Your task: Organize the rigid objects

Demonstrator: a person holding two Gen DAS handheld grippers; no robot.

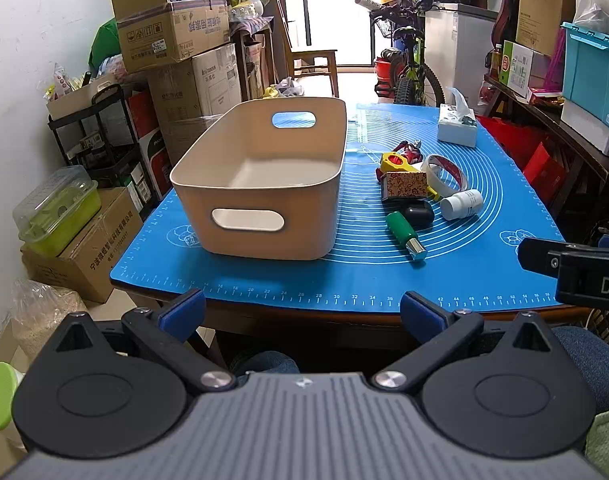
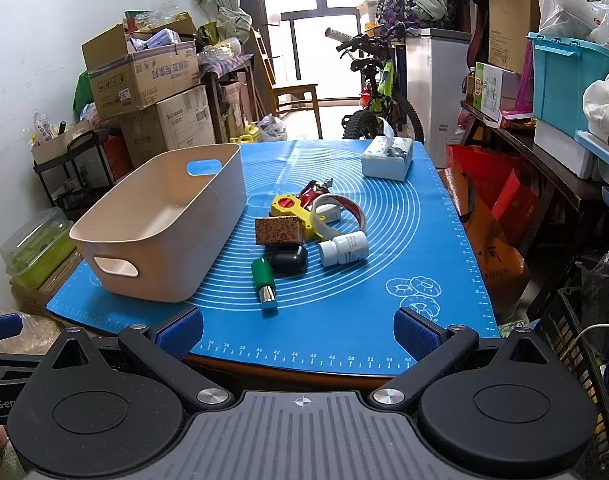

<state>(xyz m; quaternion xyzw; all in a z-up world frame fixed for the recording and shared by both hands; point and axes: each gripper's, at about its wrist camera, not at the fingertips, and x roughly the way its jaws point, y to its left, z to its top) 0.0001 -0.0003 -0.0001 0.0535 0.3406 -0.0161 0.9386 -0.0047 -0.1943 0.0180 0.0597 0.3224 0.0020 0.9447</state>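
Both grippers, left (image 1: 302, 314) and right (image 2: 298, 330), have fingers spread, holding nothing. Only the right view shows the tape ring's (image 2: 338, 212) inside, right of the beige bin (image 2: 152, 264).

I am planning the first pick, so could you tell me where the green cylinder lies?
In the right wrist view, the green cylinder lies on the blue mat, between the beige bin and black case.

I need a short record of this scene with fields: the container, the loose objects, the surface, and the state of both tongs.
container: beige bin, empty, left on mat
surface: blue mat
loose objects: green cylinder, black case, white bottle, patterned box, yellow toy, tape ring, red figure
other: tissue box, far right corner
left tongs: open, empty
right tongs: open, empty
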